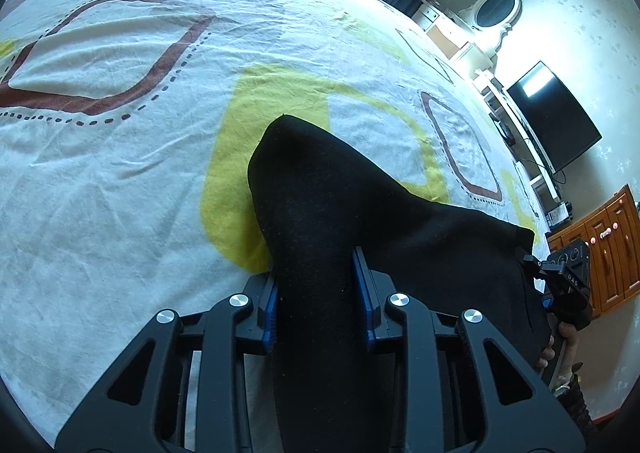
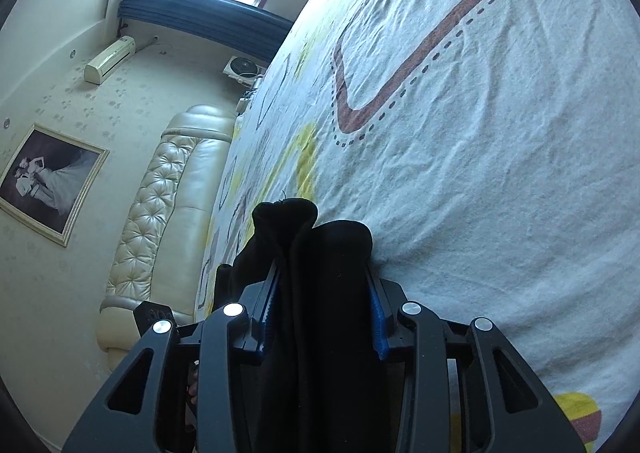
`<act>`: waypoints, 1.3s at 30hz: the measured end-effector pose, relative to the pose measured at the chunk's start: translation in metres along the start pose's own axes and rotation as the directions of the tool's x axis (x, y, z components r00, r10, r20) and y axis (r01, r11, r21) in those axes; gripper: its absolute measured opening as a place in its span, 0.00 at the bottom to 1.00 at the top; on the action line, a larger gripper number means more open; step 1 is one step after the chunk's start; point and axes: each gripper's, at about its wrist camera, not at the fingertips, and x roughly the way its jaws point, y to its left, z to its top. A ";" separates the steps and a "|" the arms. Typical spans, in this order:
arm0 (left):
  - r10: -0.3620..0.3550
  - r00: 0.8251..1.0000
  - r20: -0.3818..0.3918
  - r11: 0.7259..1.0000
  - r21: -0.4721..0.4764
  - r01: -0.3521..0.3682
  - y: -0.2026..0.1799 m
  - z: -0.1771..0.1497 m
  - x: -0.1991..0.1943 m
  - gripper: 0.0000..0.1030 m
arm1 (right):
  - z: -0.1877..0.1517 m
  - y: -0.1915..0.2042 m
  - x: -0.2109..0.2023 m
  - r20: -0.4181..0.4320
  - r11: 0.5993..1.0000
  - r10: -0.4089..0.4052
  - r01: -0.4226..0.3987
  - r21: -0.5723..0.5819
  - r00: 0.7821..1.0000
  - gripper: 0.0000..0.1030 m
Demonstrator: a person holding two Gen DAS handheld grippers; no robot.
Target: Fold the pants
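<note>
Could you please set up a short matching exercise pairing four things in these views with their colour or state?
Things:
1. pants
2. left claw
3. bedsheet
4. headboard

Descriptions:
A. cream, tufted
B. black fabric
C. white with brown and yellow shapes
D. shut on the pants

Pairs: 1-B, 2-D, 3-C, 4-A

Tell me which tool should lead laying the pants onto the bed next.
Probably the left tool: it grips the black pants with open bedspread ahead. The right tool grips bunched fabric nearer the bed's edge.
</note>
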 end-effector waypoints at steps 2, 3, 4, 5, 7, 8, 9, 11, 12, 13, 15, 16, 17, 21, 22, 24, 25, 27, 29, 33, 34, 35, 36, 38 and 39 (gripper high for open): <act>0.011 1.000 0.003 1.000 0.000 -0.011 0.004 0.007 0.001 0.29 | 0.003 0.002 0.007 0.000 1.000 0.006 -0.006 0.000 1.000 0.36; 0.017 1.000 0.003 1.000 0.002 -0.017 0.005 0.011 0.001 0.29 | 0.004 0.003 0.011 0.000 1.000 0.008 -0.008 0.001 1.000 0.36; 0.022 1.000 0.004 1.000 0.004 -0.022 0.007 0.015 0.001 0.29 | 0.006 0.005 0.014 0.001 1.000 0.010 -0.010 0.002 1.000 0.36; 0.026 1.000 0.004 1.000 0.004 -0.026 0.009 0.019 0.002 0.29 | 0.008 0.006 0.018 0.002 1.000 0.014 -0.014 0.004 1.000 0.36; 0.033 0.999 0.005 0.999 0.001 -0.033 0.014 0.027 0.003 0.29 | 0.012 0.007 0.025 0.001 1.000 0.018 -0.018 0.006 1.000 0.36; 0.035 0.999 0.006 0.999 -0.002 -0.035 0.016 0.031 0.004 0.29 | 0.014 0.009 0.029 0.002 1.000 0.018 -0.018 0.007 1.000 0.36; 0.036 0.999 0.006 0.999 -0.006 -0.036 0.019 0.035 0.006 0.29 | 0.017 0.010 0.032 0.002 1.000 0.019 -0.019 0.008 1.000 0.36; 0.038 0.999 0.006 0.999 -0.012 -0.038 0.024 0.044 0.008 0.29 | 0.022 0.011 0.039 0.001 1.000 0.020 -0.020 0.006 1.000 0.36; 0.038 0.999 0.008 0.999 -0.015 -0.038 0.027 0.048 0.010 0.29 | 0.025 0.012 0.043 0.000 1.000 0.020 -0.020 0.006 1.000 0.36; 0.039 0.999 0.009 0.999 -0.017 -0.038 0.029 0.052 0.011 0.29 | 0.028 0.014 0.046 -0.001 1.000 0.020 -0.020 0.003 1.000 0.36; 0.040 0.999 0.011 0.999 -0.021 -0.039 0.033 0.059 0.013 0.29 | 0.033 0.016 0.052 -0.002 1.000 0.019 -0.019 0.002 1.000 0.36; 0.040 0.999 0.013 0.999 -0.024 -0.040 0.035 0.062 0.014 0.29 | 0.035 0.016 0.055 -0.003 1.000 0.020 -0.020 0.001 1.000 0.36; 0.040 0.999 0.016 0.999 -0.028 -0.039 0.037 0.065 0.015 0.29 | 0.036 0.016 0.057 -0.003 1.000 0.021 -0.021 0.002 1.000 0.36; 0.028 0.999 0.019 0.999 -0.042 -0.027 0.045 0.071 0.018 0.29 | 0.039 0.014 0.063 -0.002 1.000 0.024 -0.024 0.002 1.000 0.36; 0.023 1.000 0.018 0.999 -0.046 -0.022 0.047 0.073 0.019 0.29 | 0.039 0.013 0.063 -0.002 1.000 0.026 -0.026 0.003 1.000 0.36; 0.018 1.000 0.017 0.998 -0.054 -0.017 0.049 0.074 0.021 0.29 | 0.039 0.012 0.063 -0.003 1.000 0.028 -0.028 0.001 1.000 0.36; 0.017 1.000 0.017 0.998 -0.055 -0.016 0.050 0.074 0.021 0.29 | 0.039 0.012 0.063 -0.003 1.000 0.030 -0.030 0.001 1.000 0.36; 0.017 1.000 0.018 0.998 -0.054 -0.016 0.050 0.074 0.022 0.29 | 0.038 0.011 0.062 -0.001 0.999 0.034 -0.034 0.001 0.999 0.36; 0.012 1.000 0.018 0.998 -0.055 -0.011 0.051 0.074 0.022 0.31 | 0.038 0.010 0.061 -0.001 0.999 0.036 -0.036 0.004 0.999 0.36; -0.026 1.000 0.013 0.997 -0.070 0.027 0.056 0.074 0.020 0.44 | 0.036 0.010 0.060 -0.007 0.999 0.032 -0.032 0.021 0.999 0.38; -0.043 0.999 0.020 0.995 -0.089 0.044 0.058 0.072 0.017 0.50 | 0.035 0.011 0.058 -0.010 0.999 0.036 -0.036 0.026 0.999 0.40; -0.061 0.998 0.026 0.992 -0.113 0.064 0.061 0.070 0.014 0.53 | 0.034 0.011 0.055 -0.012 0.999 0.039 -0.038 0.033 0.999 0.44; -0.084 0.996 0.031 0.987 -0.137 0.087 0.063 0.067 0.011 0.59 | 0.034 0.011 0.051 -0.014 0.998 0.040 -0.040 0.040 0.999 0.45; -0.139 0.990 0.038 0.973 -0.181 0.144 0.069 0.057 0.001 0.65 | 0.029 0.011 0.041 -0.011 0.997 0.049 -0.048 0.053 0.999 0.55; -0.160 0.986 0.043 0.967 -0.195 0.165 0.072 0.051 -0.005 0.65 | 0.026 0.010 0.034 -0.007 0.997 0.054 -0.053 0.060 0.999 0.57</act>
